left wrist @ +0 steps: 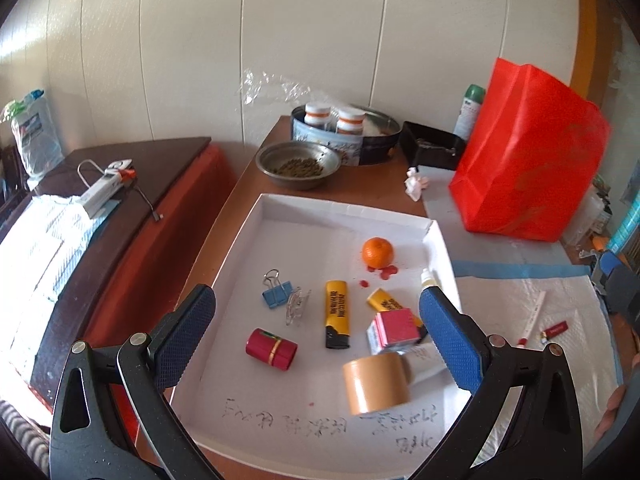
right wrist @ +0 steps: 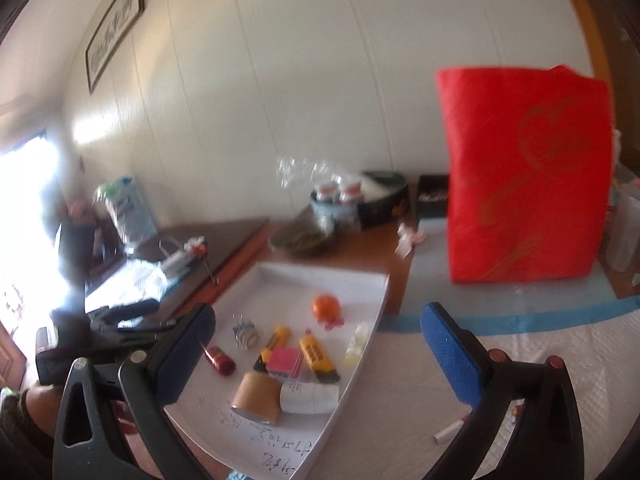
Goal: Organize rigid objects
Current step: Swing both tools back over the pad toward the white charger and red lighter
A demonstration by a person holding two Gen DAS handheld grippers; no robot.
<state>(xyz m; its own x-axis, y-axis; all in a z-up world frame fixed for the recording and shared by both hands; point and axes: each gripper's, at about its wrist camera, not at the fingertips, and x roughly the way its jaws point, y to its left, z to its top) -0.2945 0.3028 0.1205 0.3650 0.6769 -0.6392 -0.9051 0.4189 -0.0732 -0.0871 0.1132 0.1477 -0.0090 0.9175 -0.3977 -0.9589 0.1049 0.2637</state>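
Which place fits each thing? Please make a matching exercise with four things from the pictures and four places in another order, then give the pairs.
Things:
1. orange
2. blue binder clip
3. red bag
4. metal bowl

Places:
A. on the wooden table behind the tray
B. in the white tray, near its left wall
C. standing on the pad right of the tray
D. in the tray, near its far right corner

Pairs: 1-D, 2-B, 3-C, 4-A

In the white tray (left wrist: 240, 248) I count two yellow lighters (left wrist: 337, 314), one orange (left wrist: 377, 252), one blue binder clip (left wrist: 275, 294), one clear clip (left wrist: 296, 305), one red cylinder (left wrist: 272, 349), one roll of tan tape (left wrist: 374, 382) and one pink box (left wrist: 396, 326). Two orange-banded bottles (left wrist: 318, 114) stand in the round tin (left wrist: 320, 140); one metal bowl (left wrist: 298, 164) and one red bag (left wrist: 528, 156) sit nearby.
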